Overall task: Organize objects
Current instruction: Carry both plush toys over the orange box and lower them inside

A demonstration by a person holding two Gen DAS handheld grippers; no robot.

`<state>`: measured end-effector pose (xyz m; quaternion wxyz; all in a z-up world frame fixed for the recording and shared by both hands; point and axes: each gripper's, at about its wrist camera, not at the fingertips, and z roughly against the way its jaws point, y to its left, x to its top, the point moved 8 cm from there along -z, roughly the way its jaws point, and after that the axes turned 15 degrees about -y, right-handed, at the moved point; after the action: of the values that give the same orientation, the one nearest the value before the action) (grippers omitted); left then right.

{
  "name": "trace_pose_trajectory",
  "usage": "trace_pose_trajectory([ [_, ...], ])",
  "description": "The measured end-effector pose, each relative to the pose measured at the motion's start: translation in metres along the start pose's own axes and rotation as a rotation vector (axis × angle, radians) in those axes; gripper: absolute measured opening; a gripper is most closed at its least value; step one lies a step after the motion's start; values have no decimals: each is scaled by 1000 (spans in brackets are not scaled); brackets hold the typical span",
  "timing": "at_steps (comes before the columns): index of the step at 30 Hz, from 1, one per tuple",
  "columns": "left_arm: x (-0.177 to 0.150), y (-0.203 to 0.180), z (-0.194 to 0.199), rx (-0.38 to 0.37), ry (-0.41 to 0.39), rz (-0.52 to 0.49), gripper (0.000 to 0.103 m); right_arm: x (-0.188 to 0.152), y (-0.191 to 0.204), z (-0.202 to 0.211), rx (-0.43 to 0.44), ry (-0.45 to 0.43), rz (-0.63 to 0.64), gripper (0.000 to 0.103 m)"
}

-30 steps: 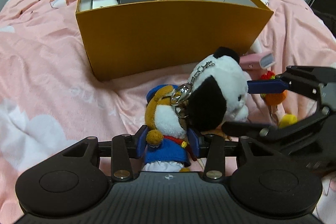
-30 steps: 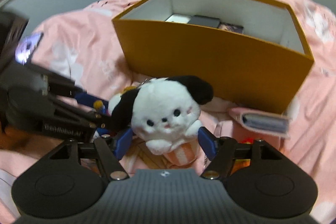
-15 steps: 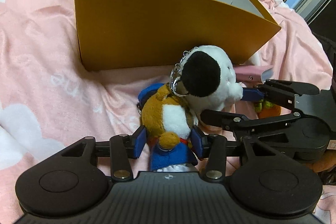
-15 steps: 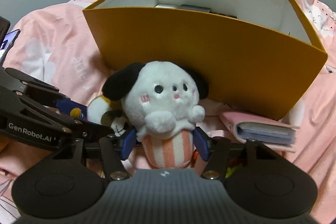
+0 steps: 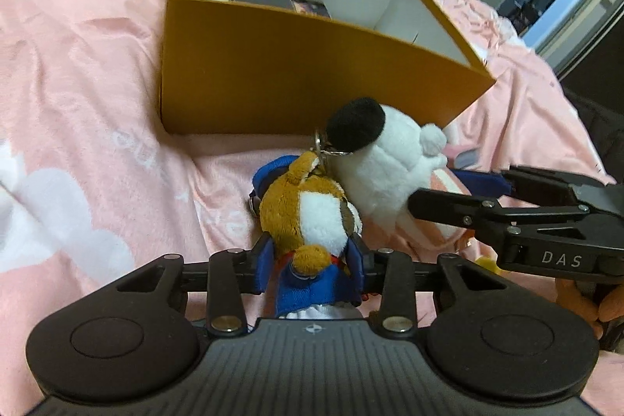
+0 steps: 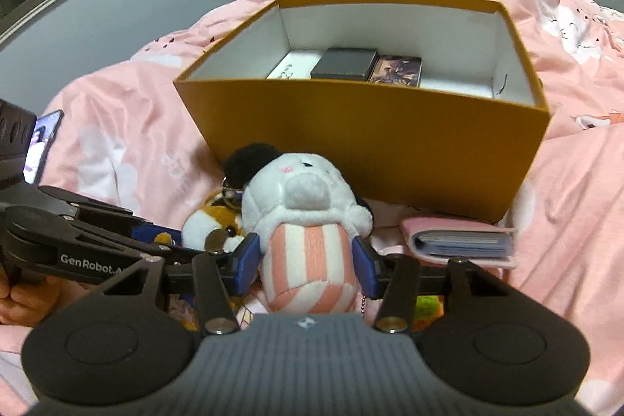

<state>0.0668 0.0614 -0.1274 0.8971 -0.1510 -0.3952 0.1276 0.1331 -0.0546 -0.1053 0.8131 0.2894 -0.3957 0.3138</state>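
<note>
Left gripper (image 5: 312,269) clamping brown plush (image 5: 308,217), right gripper (image 6: 306,256) clamping white plush (image 6: 304,217) (side by side)

- My left gripper (image 5: 312,269) is matte black, with a ribbed grey top plate, two round black discs and silver screws.
- Its fingers (image 5: 263,269) carry blue pads.
- My right gripper (image 6: 306,258) has the same build; from the left camera I read white "DAS" lettering on its side.
- The left gripper's arm reads "GenRobot.AI" in white.
- Bare skin of my hand (image 6: 15,303) shows beneath it.

Pink bed (image 5: 78,104) — orange box (image 6: 370,143), pink card holder (image 6: 460,244) on it.
</note>
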Motion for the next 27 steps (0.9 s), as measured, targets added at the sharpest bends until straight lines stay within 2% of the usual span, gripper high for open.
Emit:
trace_pose_trajectory([
  [5, 9, 0, 13, 5, -42, 24, 44, 4, -6, 9, 1, 28, -92, 51],
  [11, 27, -1, 32, 8, -100, 17, 44, 22, -10, 29, 8, -24, -179, 48],
  [20, 67, -30, 52, -30, -195, 9, 44, 62, -4, 62, -3, -137, -131, 48],
  [27, 120, -55, 60, -78, -279, 14, 44, 108, -7, 77, -42, -237, -32, 48],
])
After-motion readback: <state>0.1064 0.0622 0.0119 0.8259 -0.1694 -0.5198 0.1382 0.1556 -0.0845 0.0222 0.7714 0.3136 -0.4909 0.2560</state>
